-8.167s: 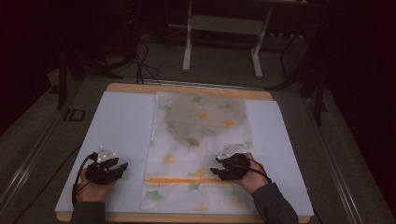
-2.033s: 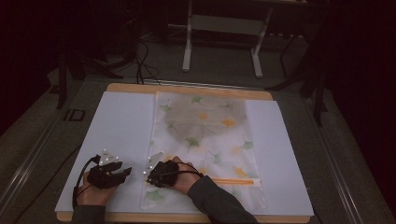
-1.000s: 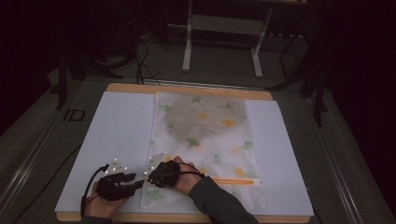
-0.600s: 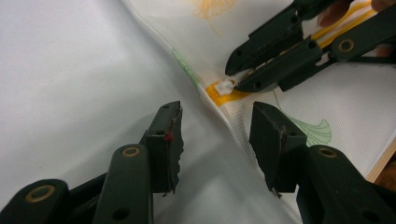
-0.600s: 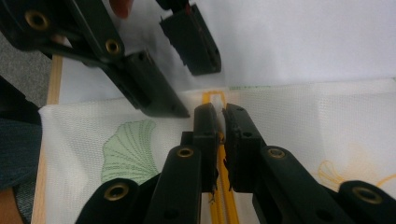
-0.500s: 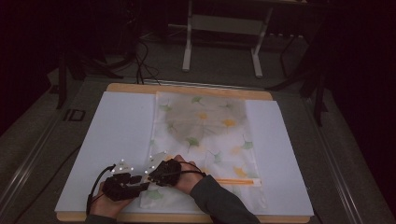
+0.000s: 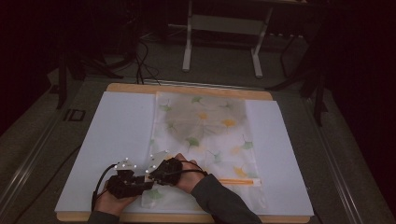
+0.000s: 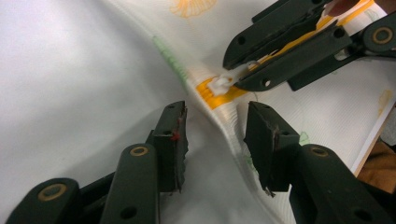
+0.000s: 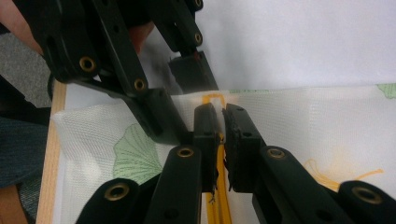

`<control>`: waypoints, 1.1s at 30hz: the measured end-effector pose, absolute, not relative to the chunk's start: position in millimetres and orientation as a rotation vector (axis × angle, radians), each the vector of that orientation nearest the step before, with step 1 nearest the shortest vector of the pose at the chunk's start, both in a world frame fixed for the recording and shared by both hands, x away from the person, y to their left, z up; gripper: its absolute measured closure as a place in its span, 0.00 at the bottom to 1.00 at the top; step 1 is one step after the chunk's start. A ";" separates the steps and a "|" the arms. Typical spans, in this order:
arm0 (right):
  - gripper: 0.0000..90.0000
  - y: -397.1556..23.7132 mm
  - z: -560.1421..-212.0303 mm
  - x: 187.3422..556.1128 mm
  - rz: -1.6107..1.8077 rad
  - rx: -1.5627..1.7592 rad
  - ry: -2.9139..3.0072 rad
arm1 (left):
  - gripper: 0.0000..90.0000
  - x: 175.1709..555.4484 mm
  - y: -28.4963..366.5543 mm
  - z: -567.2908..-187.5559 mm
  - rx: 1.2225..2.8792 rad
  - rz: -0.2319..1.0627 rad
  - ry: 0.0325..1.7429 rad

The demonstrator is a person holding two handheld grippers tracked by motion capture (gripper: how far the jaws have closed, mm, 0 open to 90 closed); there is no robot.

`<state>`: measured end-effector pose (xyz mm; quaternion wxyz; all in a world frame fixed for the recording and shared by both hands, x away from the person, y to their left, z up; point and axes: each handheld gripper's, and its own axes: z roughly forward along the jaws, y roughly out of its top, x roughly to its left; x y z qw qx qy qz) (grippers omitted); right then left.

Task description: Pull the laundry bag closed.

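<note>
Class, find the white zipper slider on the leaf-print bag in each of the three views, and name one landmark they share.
High view: hidden under the two grippers, lower left.
Left gripper view: zipper slider upper centre, pinched by the right gripper.
Right gripper view: hidden between that gripper's jaws, centre.
Shared landmark: orange zipper strip.

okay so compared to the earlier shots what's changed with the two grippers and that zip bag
The right gripper crossed from the bag's right side to its near left corner and is shut on the white zipper slider at the end of the orange zip. The left gripper moved right to meet it; its jaws have just been closing, astride the raised bag edge but not yet pressing it. The bag and the white sheet stayed put.
</note>
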<state>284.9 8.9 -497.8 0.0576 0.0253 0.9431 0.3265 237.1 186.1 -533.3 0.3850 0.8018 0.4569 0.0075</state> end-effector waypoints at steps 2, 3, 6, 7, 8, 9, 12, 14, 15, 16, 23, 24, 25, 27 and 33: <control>0.93 9.3 -497.7 284.7 0.988 0.073 2.862 | 0.68 238.3 185.2 -533.9 2.049 0.012 1.157; 0.93 9.5 -497.9 284.5 0.990 0.070 2.862 | 0.70 238.6 184.8 -534.1 2.048 0.007 1.156; 0.93 9.3 -498.5 284.4 0.987 0.070 2.864 | 0.75 239.1 185.5 -534.6 2.038 -0.002 1.155; 0.93 9.1 -498.9 284.6 0.987 0.068 2.865 | 0.76 239.3 186.4 -535.0 2.032 -0.010 1.156; 0.93 8.7 -499.0 284.7 0.985 0.072 2.868 | 0.79 239.5 187.2 -535.5 2.025 -0.018 1.156; 0.93 8.3 -499.3 284.9 0.982 0.075 2.870 | 0.81 239.6 187.8 -535.7 2.021 -0.025 1.154; 0.93 7.5 -500.3 286.1 0.981 0.073 2.870 | 0.85 239.5 187.8 -536.2 2.024 -0.033 1.148; 0.93 6.3 -501.8 286.7 0.977 0.080 2.876 | 0.89 239.5 187.2 -536.5 2.031 -0.033 1.144; 0.93 6.0 -502.6 287.0 0.980 0.078 2.876 | 0.90 239.6 187.1 -536.5 2.032 -0.033 1.143; 0.93 5.8 -503.0 286.8 0.979 0.084 2.878 | 0.92 239.6 187.0 -536.6 2.033 -0.034 1.142; 0.94 3.1 -504.7 288.0 0.982 0.088 2.882 | 0.95 239.8 190.5 -536.8 2.002 -0.064 1.143; 0.94 2.6 -504.8 287.9 0.986 0.088 2.882 | 0.95 239.8 190.8 -536.7 2.002 -0.067 1.143; 0.94 2.5 -504.8 287.8 0.987 0.087 2.882 | 0.95 239.7 190.6 -536.7 2.003 -0.063 1.142; 0.94 2.6 -505.0 287.7 0.985 0.087 2.883 | 0.95 239.5 190.6 -536.4 2.003 -0.062 1.141; 0.94 1.3 -507.0 288.7 0.994 0.086 2.890 | 0.96 239.1 190.8 -536.2 1.998 -0.065 1.141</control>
